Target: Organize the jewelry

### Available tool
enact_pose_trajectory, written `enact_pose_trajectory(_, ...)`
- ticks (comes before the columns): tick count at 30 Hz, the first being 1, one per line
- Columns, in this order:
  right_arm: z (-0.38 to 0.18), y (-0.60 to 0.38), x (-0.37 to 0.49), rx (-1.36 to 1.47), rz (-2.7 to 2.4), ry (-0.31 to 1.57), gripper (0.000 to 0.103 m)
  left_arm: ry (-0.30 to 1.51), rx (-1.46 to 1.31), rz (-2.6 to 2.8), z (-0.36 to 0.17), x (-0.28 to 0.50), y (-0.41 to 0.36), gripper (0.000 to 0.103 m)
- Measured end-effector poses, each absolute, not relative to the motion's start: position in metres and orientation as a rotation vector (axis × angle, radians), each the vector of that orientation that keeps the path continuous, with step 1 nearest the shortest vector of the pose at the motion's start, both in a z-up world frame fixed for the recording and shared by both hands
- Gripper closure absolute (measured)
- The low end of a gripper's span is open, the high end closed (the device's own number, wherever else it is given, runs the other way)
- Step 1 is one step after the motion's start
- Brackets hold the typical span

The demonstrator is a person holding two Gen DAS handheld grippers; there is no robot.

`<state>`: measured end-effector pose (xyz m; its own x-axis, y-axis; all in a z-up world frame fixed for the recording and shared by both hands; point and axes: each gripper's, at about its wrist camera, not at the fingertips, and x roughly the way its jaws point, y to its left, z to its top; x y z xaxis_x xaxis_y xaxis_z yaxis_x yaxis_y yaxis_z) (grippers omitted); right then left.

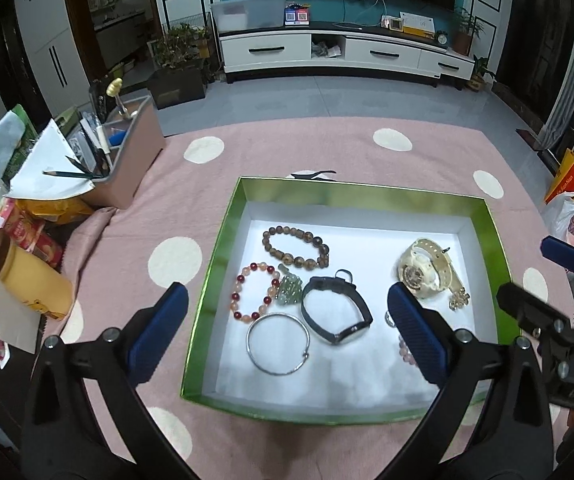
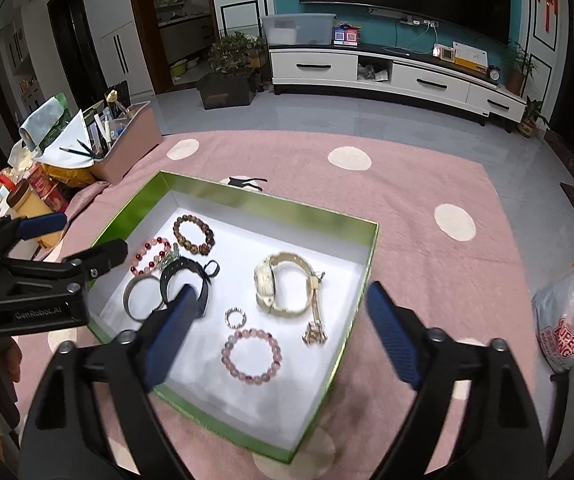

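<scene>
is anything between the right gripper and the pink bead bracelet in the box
Nothing visible does. In the right wrist view the right gripper stands open above the green box, and the pink bead bracelet lies bare on the white floor between its fingers. The small ring lies just beyond it, apart, and the cream watch farther back.

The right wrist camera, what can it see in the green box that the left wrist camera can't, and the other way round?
Only the right wrist view shows the small sparkly ring whole and the whole pale pink bead bracelet; in the left view a blue tong pad mostly covers them. Only the left wrist view shows the silver bangle and the black band uncovered. Both show the green box, the brown bead bracelet, the red and peach bead bracelet and the cream watch.
</scene>
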<state>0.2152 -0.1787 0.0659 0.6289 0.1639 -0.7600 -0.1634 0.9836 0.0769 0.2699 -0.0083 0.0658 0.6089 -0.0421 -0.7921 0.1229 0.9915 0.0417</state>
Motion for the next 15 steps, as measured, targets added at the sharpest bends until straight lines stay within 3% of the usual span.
enact_pose_trajectory(3, 0.068, -0.175, 0.206, -0.025, 0.182, 0.866, 0.002, 0.899, 0.11, -0.087, 0.073, 0.26, -0.01, 0.002)
enact_pose_trajectory(15, 0.072, -0.168, 0.187, -0.057, 0.17, 0.875, 0.001, 0.883, 0.137, -0.037, 0.091, 0.234, -0.012, 0.002)
